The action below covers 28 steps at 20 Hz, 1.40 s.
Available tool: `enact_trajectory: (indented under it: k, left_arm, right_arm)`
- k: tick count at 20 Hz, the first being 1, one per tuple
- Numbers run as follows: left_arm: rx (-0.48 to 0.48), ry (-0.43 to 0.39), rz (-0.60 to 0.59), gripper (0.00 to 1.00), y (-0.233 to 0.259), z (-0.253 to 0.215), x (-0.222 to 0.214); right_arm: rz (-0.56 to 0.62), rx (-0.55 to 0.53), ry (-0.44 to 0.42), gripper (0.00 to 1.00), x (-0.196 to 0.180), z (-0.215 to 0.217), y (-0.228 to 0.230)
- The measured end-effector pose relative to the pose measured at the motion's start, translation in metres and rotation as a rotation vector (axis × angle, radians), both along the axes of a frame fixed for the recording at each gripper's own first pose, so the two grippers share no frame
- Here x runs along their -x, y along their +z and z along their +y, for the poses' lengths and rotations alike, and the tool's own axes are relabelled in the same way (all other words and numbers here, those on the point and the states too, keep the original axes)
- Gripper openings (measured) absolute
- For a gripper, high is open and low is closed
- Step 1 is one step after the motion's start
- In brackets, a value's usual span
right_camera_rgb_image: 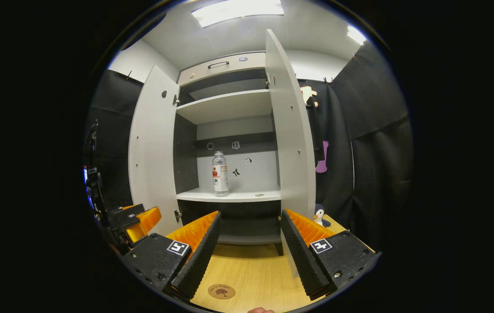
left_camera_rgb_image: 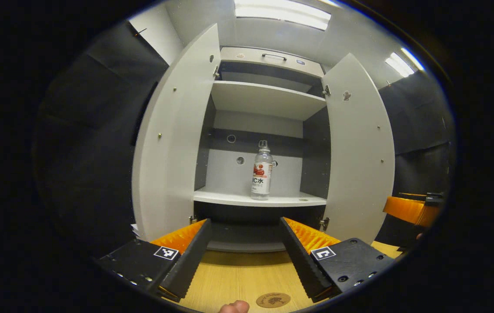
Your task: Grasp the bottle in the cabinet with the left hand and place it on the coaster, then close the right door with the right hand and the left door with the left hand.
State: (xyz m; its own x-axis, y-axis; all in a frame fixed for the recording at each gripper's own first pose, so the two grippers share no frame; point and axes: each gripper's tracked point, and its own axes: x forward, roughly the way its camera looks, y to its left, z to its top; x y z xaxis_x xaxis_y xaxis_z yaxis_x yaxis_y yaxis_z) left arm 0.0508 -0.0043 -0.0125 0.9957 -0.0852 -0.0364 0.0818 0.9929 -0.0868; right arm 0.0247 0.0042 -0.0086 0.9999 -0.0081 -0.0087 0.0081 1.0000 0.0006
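A clear bottle (left_camera_rgb_image: 262,171) with a red and white label stands upright on the lower shelf (left_camera_rgb_image: 260,200) of the open cabinet; the right gripper view has the bottle (right_camera_rgb_image: 220,174) too. Both doors, left door (left_camera_rgb_image: 173,139) and right door (left_camera_rgb_image: 360,148), stand wide open. A round wooden coaster (left_camera_rgb_image: 273,299) lies on the wooden table near me, also the coaster (right_camera_rgb_image: 221,291). My left gripper (left_camera_rgb_image: 243,261) is open in front of the cabinet, well short of the bottle. My right gripper (right_camera_rgb_image: 249,252) is open beside the right door's edge (right_camera_rgb_image: 290,143). The left gripper (right_camera_rgb_image: 136,221) appears far left in the right gripper view.
An upper shelf (left_camera_rgb_image: 268,100) and a drawer with a handle (left_camera_rgb_image: 273,56) sit above. A small penguin toy (right_camera_rgb_image: 319,216) stands on the table right of the cabinet. Black cloth walls close both sides. A fingertip (left_camera_rgb_image: 235,307) shows at the bottom edge.
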Motion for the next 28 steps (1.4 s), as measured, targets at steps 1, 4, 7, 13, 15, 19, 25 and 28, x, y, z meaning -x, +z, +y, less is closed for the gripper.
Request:
enact_trajectory:
  k: [1, 4, 7, 13, 15, 19, 25, 28]
  left_arm:
    - [0.001, -0.025, 0.001, 0.94, 0.001, -0.005, -0.013]
    - [-0.059, -0.048, -0.046, 0.94, 0.017, -0.010, -0.060]
    - [-0.081, -0.096, -0.066, 0.95, 0.033, -0.031, -0.107]
    - [-0.133, -0.100, -0.103, 0.96, 0.046, -0.050, -0.201]
    - [-0.153, -0.074, -0.093, 0.95, 0.043, -0.048, -0.234]
    - [-0.163, -0.032, -0.057, 0.95, 0.031, -0.045, -0.283]
    - [-0.154, 0.000, -0.021, 0.95, 0.019, -0.042, -0.323]
    - [-0.132, -0.011, -0.004, 0.95, 0.017, -0.046, -0.330]
  right_arm:
    - [-0.003, 0.002, -0.005, 0.83, 0.001, -0.002, 0.002]
    - [-0.010, 0.002, -0.030, 0.83, 0.005, -0.009, 0.004]
    - [-0.010, 0.002, -0.063, 0.83, 0.008, -0.020, 0.006]
    - [-0.014, 0.002, -0.172, 0.83, 0.016, -0.055, 0.011]
    - [-0.017, 0.003, -0.201, 0.83, 0.017, -0.065, 0.014]
    - [-0.020, 0.012, -0.257, 0.83, 0.021, -0.084, 0.017]
    - [-0.005, 0.016, -0.320, 0.83, 0.030, -0.103, 0.014]
    - [-0.006, 0.009, -0.341, 0.83, 0.033, -0.111, 0.014]
